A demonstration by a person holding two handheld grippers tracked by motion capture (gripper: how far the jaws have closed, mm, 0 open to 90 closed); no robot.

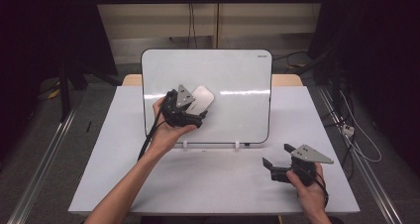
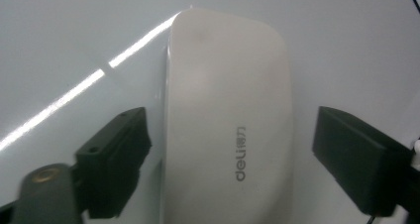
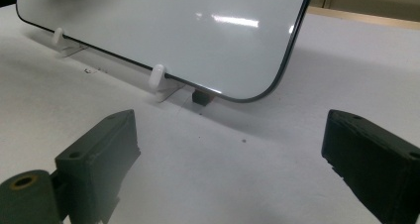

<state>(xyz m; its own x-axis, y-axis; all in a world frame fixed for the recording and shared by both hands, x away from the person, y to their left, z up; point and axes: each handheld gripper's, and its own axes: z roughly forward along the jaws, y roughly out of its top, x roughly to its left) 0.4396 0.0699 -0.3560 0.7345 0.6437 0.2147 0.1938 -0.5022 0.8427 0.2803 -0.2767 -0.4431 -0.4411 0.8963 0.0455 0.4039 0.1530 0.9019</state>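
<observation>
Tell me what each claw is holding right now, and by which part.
Nothing is held. The left claw stands open around the white eraser on the whiteboard, not clamping it. The right claw is open.

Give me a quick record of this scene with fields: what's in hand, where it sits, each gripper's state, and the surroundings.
Work in hand: left gripper at a white eraser on the whiteboard
Eraser: white, rounded, grey "deli" print, lying flat against the board face
Left gripper: jaws open, one on each side of the eraser, gaps visible on both sides
Right gripper: jaws open, holding nothing, low over the table, right of the board
Whiteboard: leans back on small white clips, surface unmarked
Table: white top
</observation>
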